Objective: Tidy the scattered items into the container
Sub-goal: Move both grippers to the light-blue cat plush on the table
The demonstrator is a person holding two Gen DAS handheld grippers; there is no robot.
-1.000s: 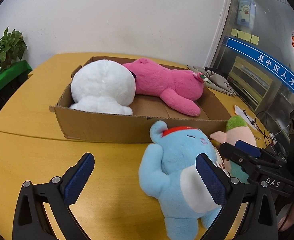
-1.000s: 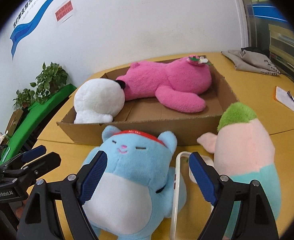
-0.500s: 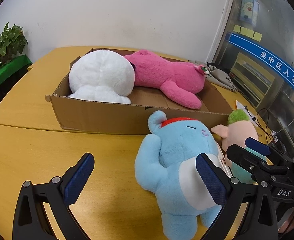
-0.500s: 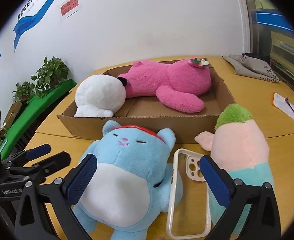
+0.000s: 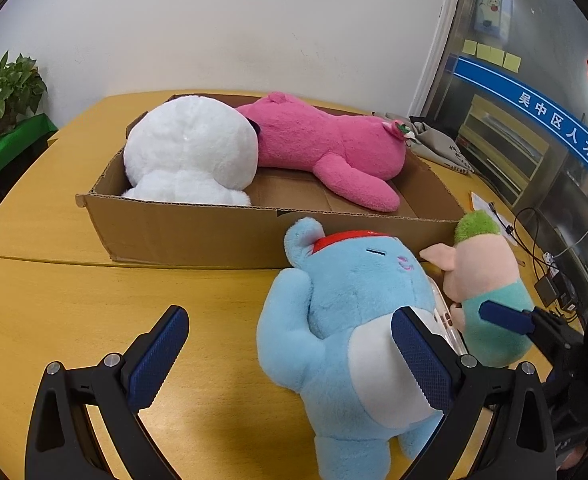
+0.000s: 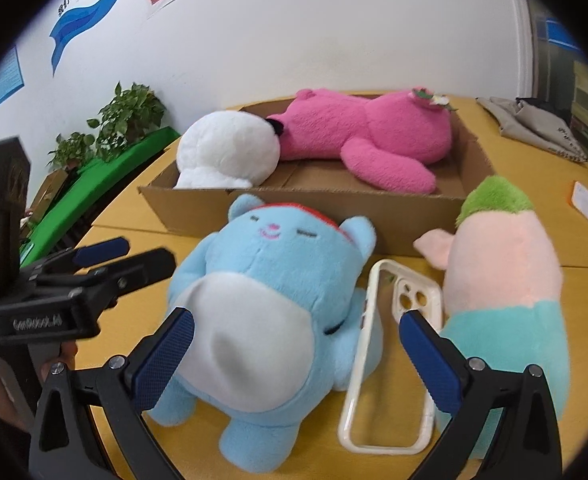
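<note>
- Blue plush toy (image 6: 262, 312) lay on its back on the yellow bench (image 5: 74, 304), just in front of the cardboard box (image 5: 198, 232), outside it.
- Inside the box rested a white plush (image 5: 190, 152) and a pink plush (image 5: 325, 148), touching.
- A pink-and-teal plush with green tuft (image 6: 505, 280) lay right of the blue toy, a clear phone case (image 6: 389, 356) flat between them.
- The left tool (image 5: 290, 356) hung released, fingers spread wide, its right pad (image 5: 421, 360) over the blue toy's belly.
- The right tool (image 6: 297, 356) was likewise released, straddling the blue toy's flank and the phone case, gripping nothing.
</note>
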